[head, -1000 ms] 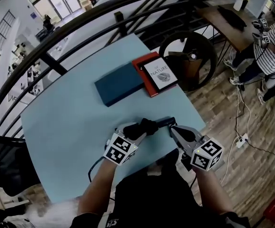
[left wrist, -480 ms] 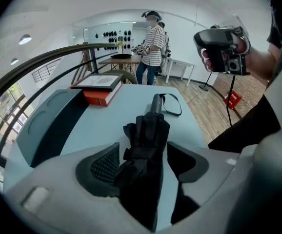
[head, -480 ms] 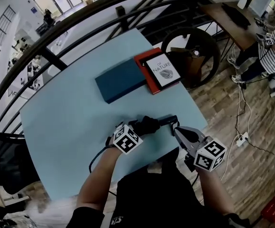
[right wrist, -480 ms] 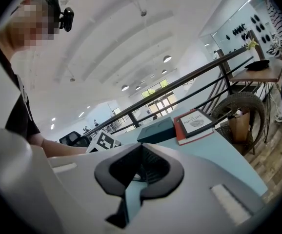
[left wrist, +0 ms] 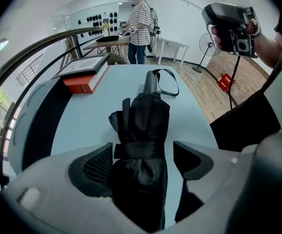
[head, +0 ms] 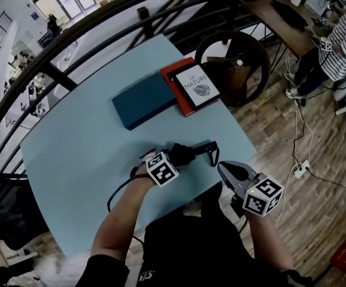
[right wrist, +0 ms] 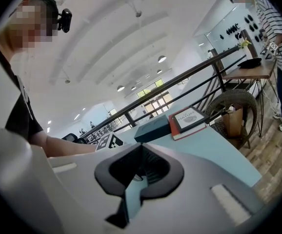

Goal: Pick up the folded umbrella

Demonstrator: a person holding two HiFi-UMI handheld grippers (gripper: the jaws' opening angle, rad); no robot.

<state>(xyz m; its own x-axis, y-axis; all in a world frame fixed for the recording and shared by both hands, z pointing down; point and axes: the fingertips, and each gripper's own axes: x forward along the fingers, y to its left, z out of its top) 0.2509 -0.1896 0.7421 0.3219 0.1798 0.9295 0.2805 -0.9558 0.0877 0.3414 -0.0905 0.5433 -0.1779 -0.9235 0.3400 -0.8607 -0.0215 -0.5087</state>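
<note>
Blue table (head: 71,154) bears black folded umbrella (left wrist: 143,123) (strapped) between left tongs (left wrist: 145,159), jaws just opened; right tongs (right wrist: 140,168) closed.

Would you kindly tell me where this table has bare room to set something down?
The left half of the table is bare, bounded by the teal box and the folded umbrella. A strip runs between those two. The far right corner, with box and books, is crowded.

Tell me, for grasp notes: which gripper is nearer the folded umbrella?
Left. The left gripper straddles the folded umbrella, with its jaws just opening on either side of it. The right gripper sits shut near its handle end, apart.
</note>
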